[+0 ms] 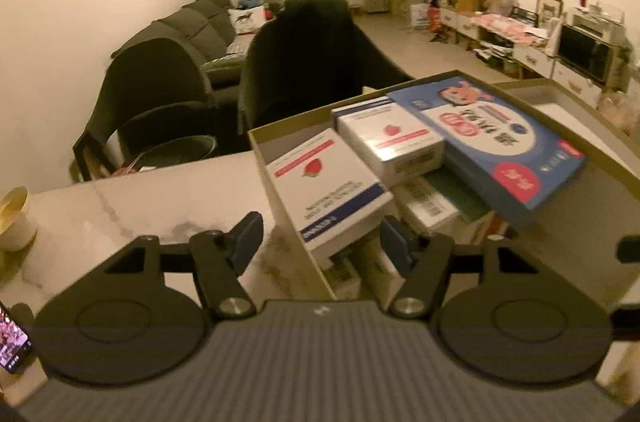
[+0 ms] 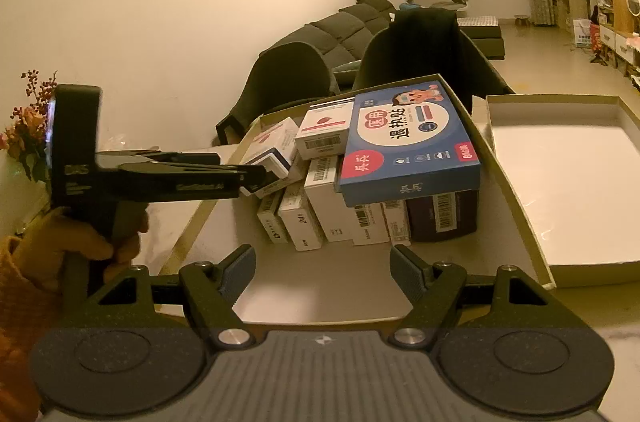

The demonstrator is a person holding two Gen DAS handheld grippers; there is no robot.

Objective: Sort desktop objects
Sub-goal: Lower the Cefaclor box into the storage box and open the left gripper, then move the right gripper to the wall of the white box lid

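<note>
A gold-rimmed cardboard box (image 1: 276, 178) (image 2: 508, 178) on the marble table holds several medicine boxes. A big blue box (image 1: 492, 138) (image 2: 412, 142) lies on top, next to two white boxes with a red strawberry mark (image 1: 328, 182) (image 1: 390, 138). My left gripper (image 1: 322, 242) is open, its fingers on either side of the nearer white strawberry box (image 2: 272, 146) and the box wall, not clamped. It also shows in the right wrist view (image 2: 256, 178), reaching in from the left. My right gripper (image 2: 322, 272) is open and empty over the bare front of the box floor.
The box lid (image 2: 560, 162) lies open-side up to the right. Two dark chairs (image 1: 296, 62) stand behind the table. A pale cup (image 1: 16, 222) and a phone (image 1: 12, 338) lie at the left. Dried flowers (image 2: 28, 126) stand at far left.
</note>
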